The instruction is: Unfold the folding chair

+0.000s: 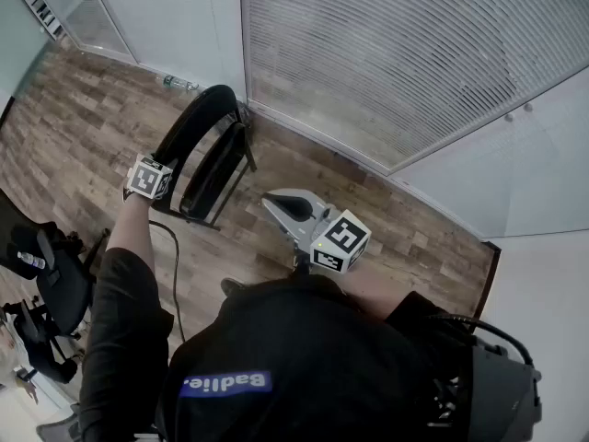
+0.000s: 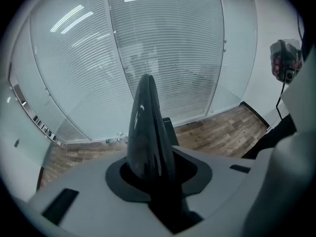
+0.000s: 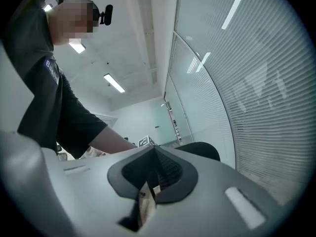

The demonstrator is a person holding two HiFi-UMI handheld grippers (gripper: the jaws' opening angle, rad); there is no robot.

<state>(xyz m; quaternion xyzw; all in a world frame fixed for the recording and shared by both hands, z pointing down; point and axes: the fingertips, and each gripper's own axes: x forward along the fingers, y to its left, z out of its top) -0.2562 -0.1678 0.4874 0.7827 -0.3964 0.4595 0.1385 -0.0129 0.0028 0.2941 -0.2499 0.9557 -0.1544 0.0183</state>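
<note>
The black folding chair (image 1: 210, 155) stands folded on the wood floor, close to the glass wall. My left gripper (image 1: 162, 170) points down at the chair's curved top rail (image 2: 147, 127) and is shut on it. In the left gripper view the glossy black rail rises straight out between the jaws. My right gripper (image 1: 293, 206) hangs level in the air to the right of the chair, touching nothing. Its jaws (image 3: 152, 174) are shut with nothing between them. In the right gripper view the chair's back (image 3: 201, 150) shows just past the jaws.
A glass wall with blinds (image 1: 396, 53) runs behind the chair. A black office chair (image 1: 51, 279) stands at the left edge. A dark cable (image 1: 173, 265) lies on the floor by the person's left arm. A small bottle (image 1: 179, 83) sits at the wall's foot.
</note>
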